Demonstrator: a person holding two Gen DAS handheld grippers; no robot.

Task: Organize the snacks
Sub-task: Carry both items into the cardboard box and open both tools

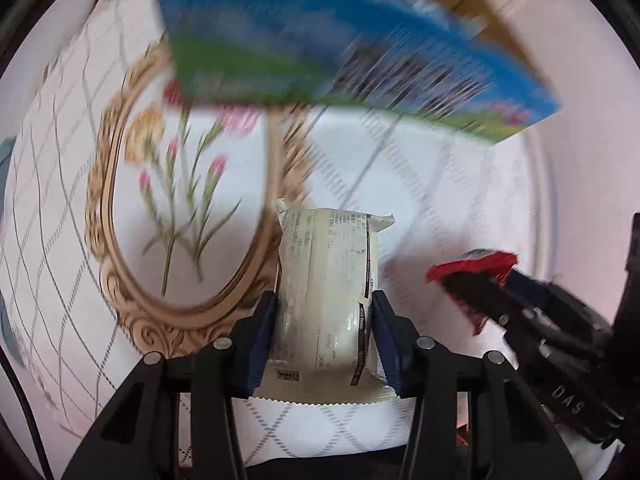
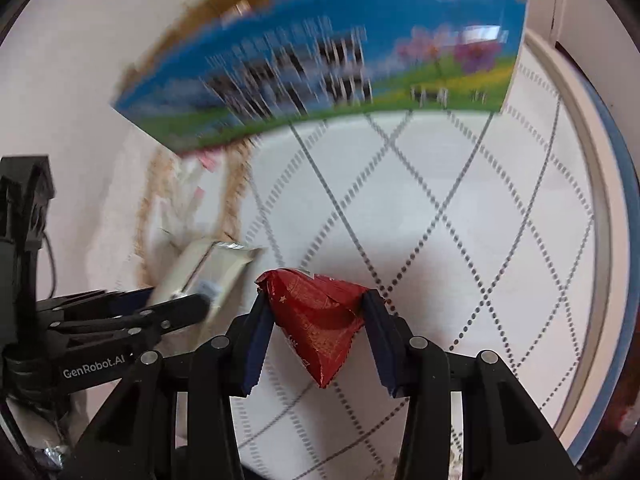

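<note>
My left gripper [image 1: 326,304] is shut on a cream-coloured snack packet [image 1: 328,280] and holds it above the tablecloth. My right gripper [image 2: 316,304] is shut on a red snack packet [image 2: 316,320]. In the left wrist view the right gripper [image 1: 468,284] and the red packet [image 1: 472,264] show at the right. In the right wrist view the left gripper [image 2: 188,300] and the cream packet [image 2: 208,268] show at the left. A blue and green printed cardboard box [image 1: 320,40] stands ahead of both grippers and also shows in the right wrist view [image 2: 320,64]. Both views are motion-blurred.
A white tablecloth [image 2: 440,200] with a grey diamond grid covers the round table; its rim [image 2: 600,200] curves at the right. A gold oval frame with pink flowers [image 1: 180,184] is printed on the cloth at the left.
</note>
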